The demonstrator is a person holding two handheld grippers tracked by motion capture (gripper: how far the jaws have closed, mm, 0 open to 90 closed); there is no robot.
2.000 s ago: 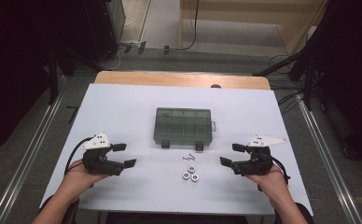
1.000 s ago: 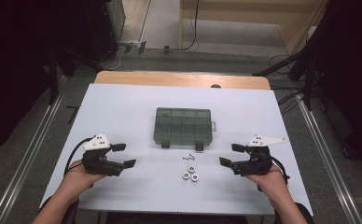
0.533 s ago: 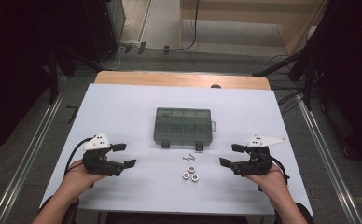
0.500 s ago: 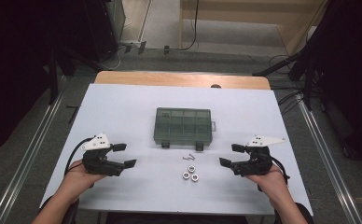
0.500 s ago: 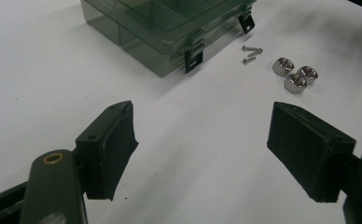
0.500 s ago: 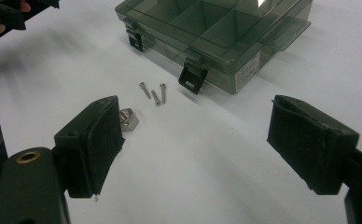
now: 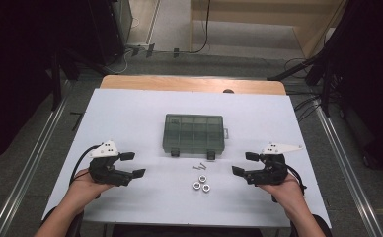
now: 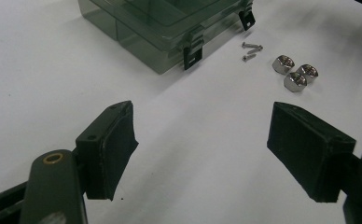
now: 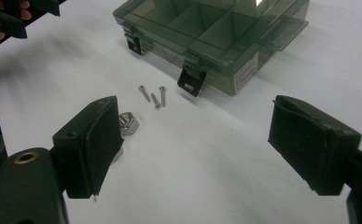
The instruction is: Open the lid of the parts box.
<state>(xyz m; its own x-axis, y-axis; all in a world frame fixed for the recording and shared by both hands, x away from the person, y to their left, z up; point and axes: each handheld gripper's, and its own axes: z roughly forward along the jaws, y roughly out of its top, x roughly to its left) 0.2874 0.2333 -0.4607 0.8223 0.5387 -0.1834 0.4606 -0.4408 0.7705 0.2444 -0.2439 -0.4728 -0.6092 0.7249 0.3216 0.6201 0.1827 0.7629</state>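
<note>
On the white counter [image 7: 130, 123], both your claws rest wide open, holding nothing.
Your left claw [image 7: 132, 165] and right claw [image 7: 242, 163] sit well apart at either side. Between them lie three shiny steel hex nuts [image 7: 202, 183] and small silver screws [image 7: 199, 167], just in front of the closed smoky-green clear plastic compartment box [image 7: 193, 133], latches facing you.

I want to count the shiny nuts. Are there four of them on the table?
No, the left gripper view shows three nuts lying in a small cluster on the white table, next to the little screws.
</note>
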